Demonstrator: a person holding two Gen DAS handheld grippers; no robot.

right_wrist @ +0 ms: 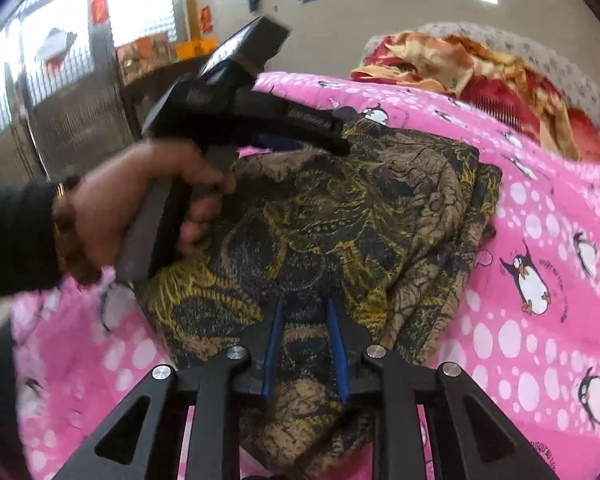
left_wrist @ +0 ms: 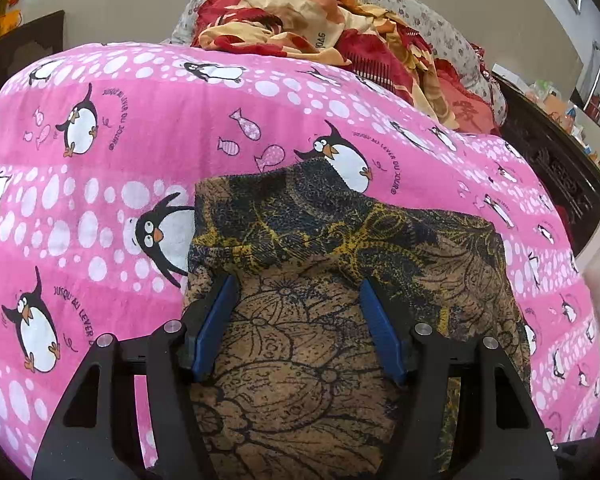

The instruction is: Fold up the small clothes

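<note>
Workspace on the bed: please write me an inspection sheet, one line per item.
Surface: pink penguin sheet, bare around the garment.
Job's things: brown and yellow patterned garment, partly folded, lying on the sheet.
Clutter: red and orange blanket bunched at the far end.
Grippers: left tongs open over the garment; right tongs narrow, cloth between the pads, grip unclear.
Cables: nothing seen.
Surroundings: person's hand holding the left gripper; dark carved furniture beside the bed.

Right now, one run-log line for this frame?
step: fold in progress | cloth: patterned brown garment on pink penguin sheet | left gripper: open over garment | right gripper: narrow gap, fabric between, grip unclear
</note>
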